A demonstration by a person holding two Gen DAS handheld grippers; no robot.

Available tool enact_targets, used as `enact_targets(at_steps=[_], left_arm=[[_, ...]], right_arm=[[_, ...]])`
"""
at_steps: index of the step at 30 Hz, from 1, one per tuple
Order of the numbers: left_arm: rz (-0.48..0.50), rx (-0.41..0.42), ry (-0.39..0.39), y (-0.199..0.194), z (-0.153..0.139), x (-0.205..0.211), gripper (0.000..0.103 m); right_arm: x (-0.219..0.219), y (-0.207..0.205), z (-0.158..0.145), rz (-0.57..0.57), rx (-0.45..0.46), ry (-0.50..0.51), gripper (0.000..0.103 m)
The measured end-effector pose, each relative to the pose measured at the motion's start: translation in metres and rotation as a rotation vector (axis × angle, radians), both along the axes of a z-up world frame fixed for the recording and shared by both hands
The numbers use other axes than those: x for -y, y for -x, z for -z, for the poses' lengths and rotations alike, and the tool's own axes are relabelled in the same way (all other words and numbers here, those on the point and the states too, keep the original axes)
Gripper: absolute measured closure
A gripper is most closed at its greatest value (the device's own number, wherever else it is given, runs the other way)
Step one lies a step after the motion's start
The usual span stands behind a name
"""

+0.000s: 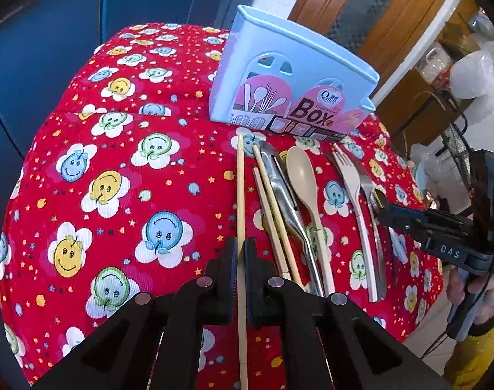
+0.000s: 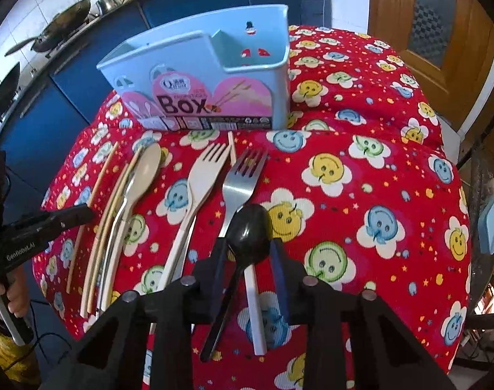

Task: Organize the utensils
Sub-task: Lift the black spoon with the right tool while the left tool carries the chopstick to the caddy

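Pinching a single pale chopstick [image 1: 240, 195] between its black fingers, the left gripper [image 1: 241, 260] is clenched tight on it, the stick running straight up the left wrist view toward the light blue chopstick box [image 1: 289, 74] at the far edge of the red smiley-face tablecloth [image 1: 117, 162]. Just right of that stick lie two more chopsticks [image 1: 269, 208], a metal spoon [image 1: 285, 195], a beige spoon [image 1: 303, 175], a beige fork [image 1: 347, 175] and a metal fork [image 2: 243, 182], all roughly side by side with their heads toward the box. In the right wrist view, the right gripper [image 2: 248, 253] stands over a black spoon [image 2: 248, 230] whose bowl sits between the two fingers, resting on the handle of the metal fork; the jaws are partly apart, and the pads do not appear to be pressing the spoon. The spoon's dark handle runs back under the gripper beside the fork's white handle end. The box stands upright and its right-hand compartment is visible from above. A hand [image 2: 6, 292] grips the handle of the left gripper at the lower left edge.
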State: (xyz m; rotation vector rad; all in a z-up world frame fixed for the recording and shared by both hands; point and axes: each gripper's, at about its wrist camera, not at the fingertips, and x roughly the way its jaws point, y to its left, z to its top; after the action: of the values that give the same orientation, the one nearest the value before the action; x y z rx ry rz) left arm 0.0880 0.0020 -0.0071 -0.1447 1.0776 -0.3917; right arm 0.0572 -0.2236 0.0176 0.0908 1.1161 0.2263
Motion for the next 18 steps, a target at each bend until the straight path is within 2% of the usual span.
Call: enact_targets(at_steps=[6,11,18], left_arm=[[-0.004,0.053,0.059,0.008,-0.008,-0.005,0.099],[-0.01,0.138,0.112,0.019,-0.021,-0.007,0.099],[-0.036,0.244,0.19,0.022,-0.044,-0.011,0.099]], right_arm=[[0.009,0.01,-0.011,0.02,0.074,-0.06,0.075],[0.012,0.027,-0.026,0.015,0.187,-0.11,0.075],[0.004,0.044,-0.055,0.001,0.358,-0.127,0.075]])
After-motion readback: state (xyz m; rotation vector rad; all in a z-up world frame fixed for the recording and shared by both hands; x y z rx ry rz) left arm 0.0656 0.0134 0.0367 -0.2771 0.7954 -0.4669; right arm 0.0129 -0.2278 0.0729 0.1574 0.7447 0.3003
